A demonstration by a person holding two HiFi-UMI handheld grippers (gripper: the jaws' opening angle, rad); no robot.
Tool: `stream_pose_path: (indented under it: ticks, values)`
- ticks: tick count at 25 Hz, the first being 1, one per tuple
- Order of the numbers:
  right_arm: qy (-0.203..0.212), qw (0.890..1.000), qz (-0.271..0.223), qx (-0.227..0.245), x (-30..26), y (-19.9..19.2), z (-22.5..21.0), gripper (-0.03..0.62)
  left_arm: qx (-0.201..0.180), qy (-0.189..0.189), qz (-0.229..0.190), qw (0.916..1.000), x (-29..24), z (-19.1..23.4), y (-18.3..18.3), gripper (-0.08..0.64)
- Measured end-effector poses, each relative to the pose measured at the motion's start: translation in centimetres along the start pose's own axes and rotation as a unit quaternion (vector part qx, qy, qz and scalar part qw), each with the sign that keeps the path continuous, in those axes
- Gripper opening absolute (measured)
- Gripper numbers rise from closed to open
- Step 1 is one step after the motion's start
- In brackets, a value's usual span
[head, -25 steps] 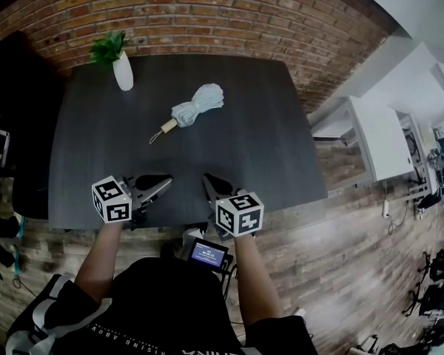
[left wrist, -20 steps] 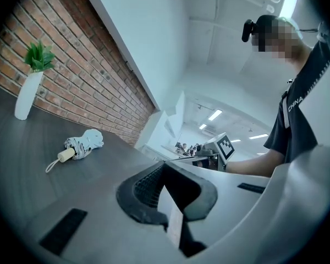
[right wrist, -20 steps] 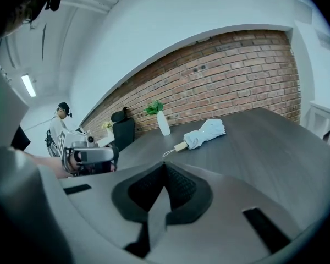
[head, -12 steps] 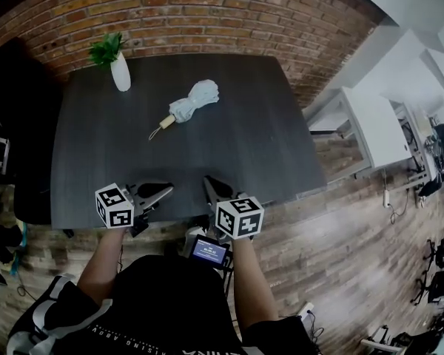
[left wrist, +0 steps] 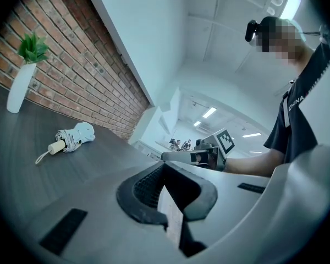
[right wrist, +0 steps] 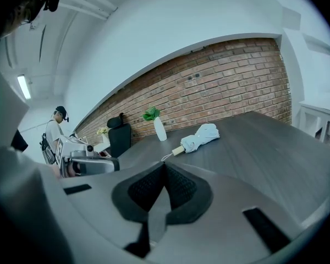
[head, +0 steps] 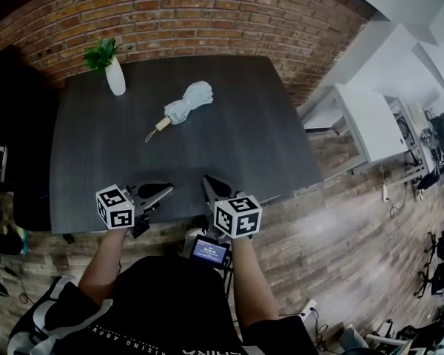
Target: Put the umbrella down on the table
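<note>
Lying on dark table (head: pixel 244 143), folded umbrella (head: pixel 188 101)

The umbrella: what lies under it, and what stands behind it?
The umbrella lies on the dark table; the patch beneath it is covered. Behind it rises the brick wall.

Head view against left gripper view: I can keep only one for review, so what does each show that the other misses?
Only the head view: the whole table, the wood floor and a small screen at the person's waist. Only the left gripper view: the left gripper, its fingers together and empty, and ceiling lights. Both: the folded umbrella lying on the table, the white vase, the brick wall, the right gripper.
</note>
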State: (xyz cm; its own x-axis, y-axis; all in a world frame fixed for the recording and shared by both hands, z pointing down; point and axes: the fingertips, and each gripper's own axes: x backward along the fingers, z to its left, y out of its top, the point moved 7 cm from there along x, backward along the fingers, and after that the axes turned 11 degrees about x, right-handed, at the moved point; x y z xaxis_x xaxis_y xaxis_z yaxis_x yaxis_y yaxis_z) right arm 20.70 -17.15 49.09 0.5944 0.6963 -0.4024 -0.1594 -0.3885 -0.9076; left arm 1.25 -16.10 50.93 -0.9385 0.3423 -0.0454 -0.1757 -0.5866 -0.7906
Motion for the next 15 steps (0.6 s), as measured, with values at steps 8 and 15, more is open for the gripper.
stream_pose_path:
  ticks: [8,15]
  values:
    - [-0.001,1.0,-0.001,0.003,0.03,0.17,-0.24,0.008,0.007,0.005,-0.002,1.0,-0.33,0.28,0.21,0.003]
    - [-0.003,1.0,0.0,0.008,0.09,0.04,-0.1,0.008,0.006,0.009,-0.003,0.9999,-0.28,0.28,0.1,0.003]
